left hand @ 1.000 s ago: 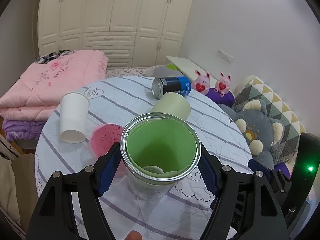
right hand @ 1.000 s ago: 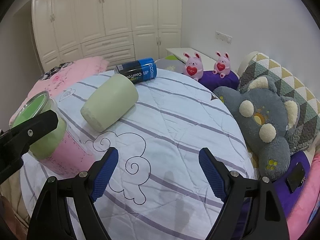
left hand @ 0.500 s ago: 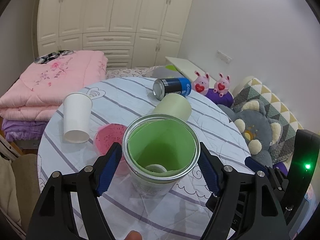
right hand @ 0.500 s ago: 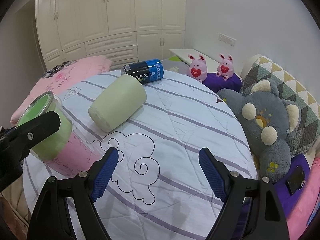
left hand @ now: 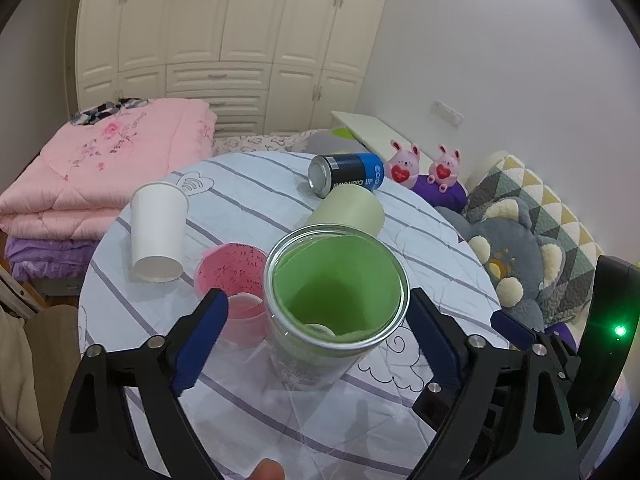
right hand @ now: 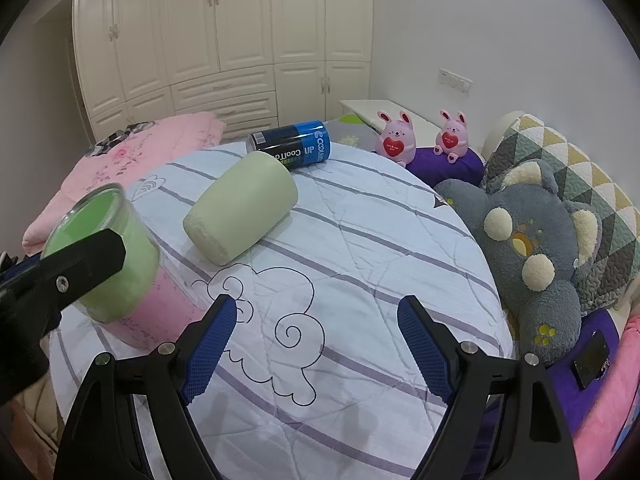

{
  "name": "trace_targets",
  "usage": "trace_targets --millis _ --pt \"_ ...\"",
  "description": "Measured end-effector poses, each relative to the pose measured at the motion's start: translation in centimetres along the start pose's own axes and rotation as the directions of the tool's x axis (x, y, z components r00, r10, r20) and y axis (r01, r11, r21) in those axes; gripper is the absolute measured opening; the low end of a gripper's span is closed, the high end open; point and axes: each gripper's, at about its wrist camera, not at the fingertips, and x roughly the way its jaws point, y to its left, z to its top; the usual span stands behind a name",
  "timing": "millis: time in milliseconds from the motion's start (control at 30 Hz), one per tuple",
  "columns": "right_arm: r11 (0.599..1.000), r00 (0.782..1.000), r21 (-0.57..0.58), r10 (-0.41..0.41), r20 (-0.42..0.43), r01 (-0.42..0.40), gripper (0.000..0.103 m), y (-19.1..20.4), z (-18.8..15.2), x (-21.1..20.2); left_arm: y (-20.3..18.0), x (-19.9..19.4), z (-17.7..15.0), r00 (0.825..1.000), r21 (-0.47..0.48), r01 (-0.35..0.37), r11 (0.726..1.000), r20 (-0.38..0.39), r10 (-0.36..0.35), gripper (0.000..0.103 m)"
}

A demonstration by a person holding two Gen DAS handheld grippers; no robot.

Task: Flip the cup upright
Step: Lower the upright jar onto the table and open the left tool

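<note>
A clear cup with a green lining stands upright on the round table, mouth up. My left gripper is open around it, blue pads apart from its sides. The same cup shows in the right wrist view, partly behind the left gripper's finger. A pale green cup lies on its side mid-table, also seen in the left wrist view. A white paper cup lies tipped at the left. My right gripper is open and empty over the table's front.
A pink cup stands beside the clear cup. A blue-black can lies on its side at the far edge. Plush toys and pillows sit to the right, folded pink quilts to the left.
My left gripper's jaws have opened away from the clear cup, which now stands free on the table. The left gripper has drawn back and up a little. The right gripper has shifted slightly.
</note>
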Motion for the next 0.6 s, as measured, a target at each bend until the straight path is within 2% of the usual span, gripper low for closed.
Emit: trace_targets --millis 233,467,600 --pt "1.0 1.0 0.0 -0.001 0.015 0.001 0.084 0.0 0.1 -0.9 -0.1 -0.5 0.0 1.0 0.0 -0.001 1.0 0.006 0.001 0.098" --pt "1.0 0.999 0.002 -0.003 0.05 0.002 0.084 0.0 0.3 -2.8 0.0 -3.0 -0.4 0.999 0.013 -0.003 1.0 0.036 0.003 0.102" --pt "1.0 0.997 -0.002 0.004 0.075 -0.004 0.084 0.2 0.3 -4.1 0.2 -4.7 -0.6 0.998 0.035 -0.037 0.999 0.051 0.035 0.102"
